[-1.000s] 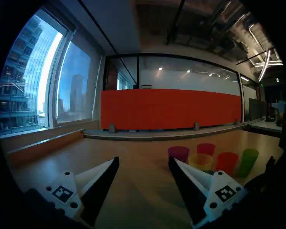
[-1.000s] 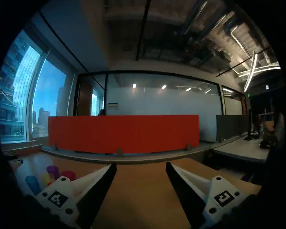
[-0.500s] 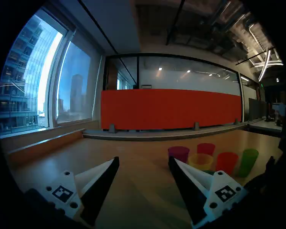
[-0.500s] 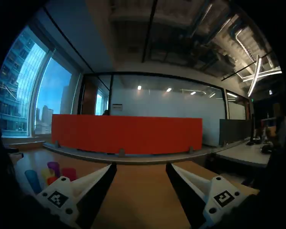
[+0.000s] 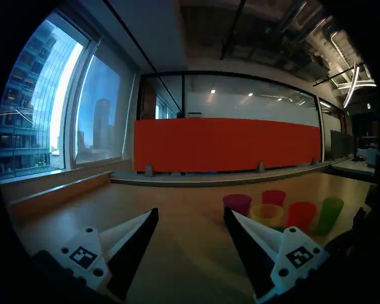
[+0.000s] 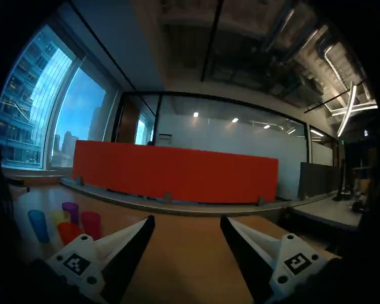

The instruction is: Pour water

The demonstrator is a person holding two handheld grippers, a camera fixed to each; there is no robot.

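A cluster of coloured plastic cups stands on the wooden table. In the left gripper view they sit at the right, just past my right finger: a purple cup (image 5: 237,203), a magenta cup (image 5: 273,197), a yellow cup (image 5: 266,214), a red cup (image 5: 302,215) and a green cup (image 5: 330,215). My left gripper (image 5: 190,225) is open with nothing between its fingers. In the right gripper view the cups are at the far left: a blue cup (image 6: 37,225), the red cup (image 6: 68,232), the purple cup (image 6: 71,211) and the magenta cup (image 6: 91,224). My right gripper (image 6: 187,228) is open, empty.
An orange divider panel (image 5: 225,144) runs along the back edge of the wooden table (image 5: 185,253). Tall windows (image 5: 48,116) line the left side. Another desk (image 6: 327,210) with items stands at the right.
The right gripper view has turned toward the cups, which now sit further in from the left edge with the red one showing. The left gripper has stayed still.
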